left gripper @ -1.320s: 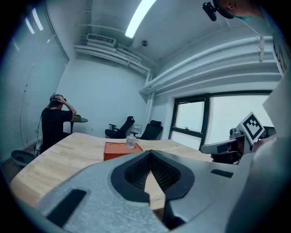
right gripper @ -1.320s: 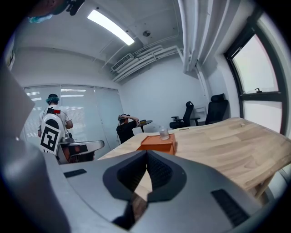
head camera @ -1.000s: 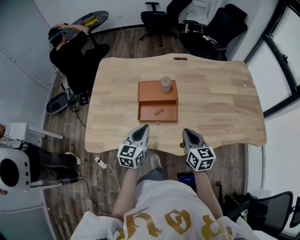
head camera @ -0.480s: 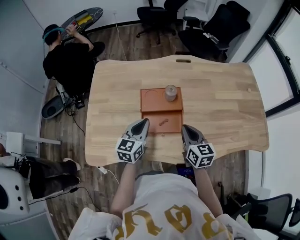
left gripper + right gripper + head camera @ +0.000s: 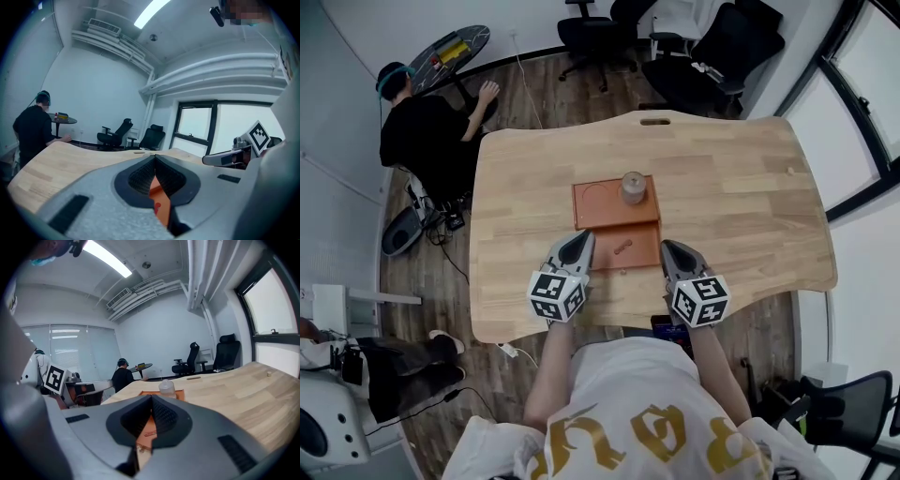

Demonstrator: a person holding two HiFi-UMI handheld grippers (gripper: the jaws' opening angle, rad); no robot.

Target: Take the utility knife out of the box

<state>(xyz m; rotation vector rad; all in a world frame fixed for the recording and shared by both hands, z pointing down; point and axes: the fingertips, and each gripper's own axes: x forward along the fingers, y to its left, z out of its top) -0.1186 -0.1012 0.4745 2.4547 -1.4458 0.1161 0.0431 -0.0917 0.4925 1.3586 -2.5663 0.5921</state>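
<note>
An orange box (image 5: 616, 223) lies open in the middle of the wooden table (image 5: 741, 216), its lid flat behind the tray. A small orange utility knife (image 5: 622, 248) rests in the tray, and I also see this knife (image 5: 149, 433) between the jaws in the right gripper view. A clear capped bottle (image 5: 633, 187) stands on the lid. My left gripper (image 5: 585, 238) is shut and empty just left of the tray's front corner. My right gripper (image 5: 667, 247) is shut and empty just right of the tray. In the left gripper view only a strip of the box (image 5: 158, 191) shows.
A person in black (image 5: 417, 131) sits at a small round table (image 5: 448, 47) beyond the table's far left corner. Black office chairs (image 5: 694, 47) stand behind the table. The bottle (image 5: 166, 388) rises at the box's far side. Windows line the right wall.
Both grippers have moved forward from the table's front edge to either side of the box tray. The head view has shifted closer. The person at the back lowered an arm to the round table.
</note>
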